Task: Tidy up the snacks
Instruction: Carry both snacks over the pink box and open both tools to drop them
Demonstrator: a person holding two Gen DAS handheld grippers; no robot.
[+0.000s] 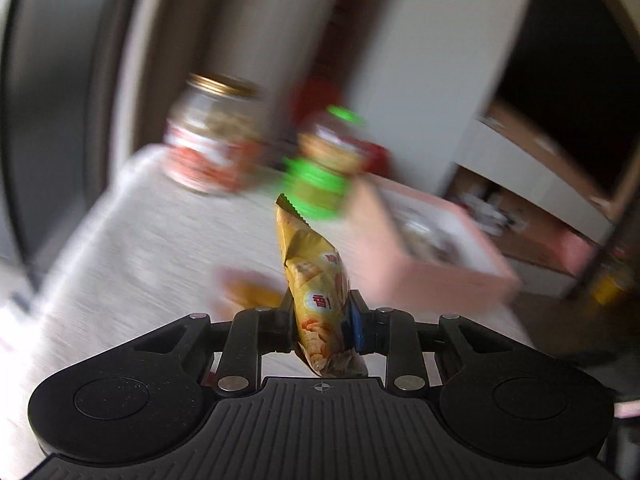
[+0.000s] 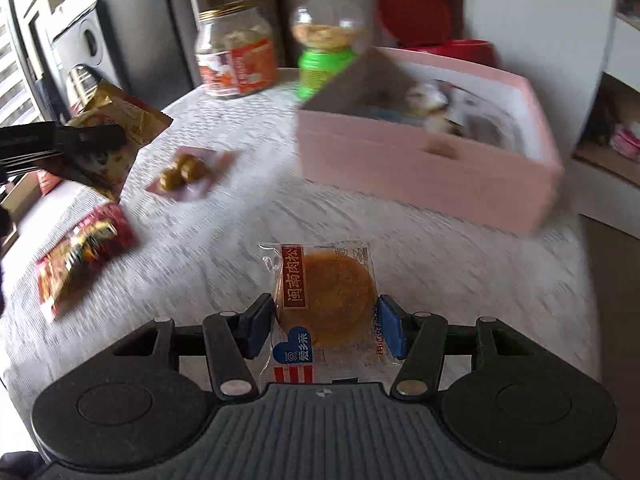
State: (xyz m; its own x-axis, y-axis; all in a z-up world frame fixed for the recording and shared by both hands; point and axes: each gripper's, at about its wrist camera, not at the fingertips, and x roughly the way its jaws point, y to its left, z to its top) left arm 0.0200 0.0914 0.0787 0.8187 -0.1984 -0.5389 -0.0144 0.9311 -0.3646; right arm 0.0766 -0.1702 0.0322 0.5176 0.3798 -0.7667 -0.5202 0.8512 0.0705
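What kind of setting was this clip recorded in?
Probably a home living or dining area: a table under a white textured cloth holds a gold-lidded glass snack jar and an open pink cardboard box, with white shelving to the right.

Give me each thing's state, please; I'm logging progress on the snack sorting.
left gripper: shut on yellow snack bag, held upright.
right gripper: shut on wrapped round pastry, sealed.
pink box: open, snacks inside.
glass jar: upright, gold lid on.
green-capped bottle: upright, capped.
red packet: lying on table.
clear packet of brown sweets: lying on table.
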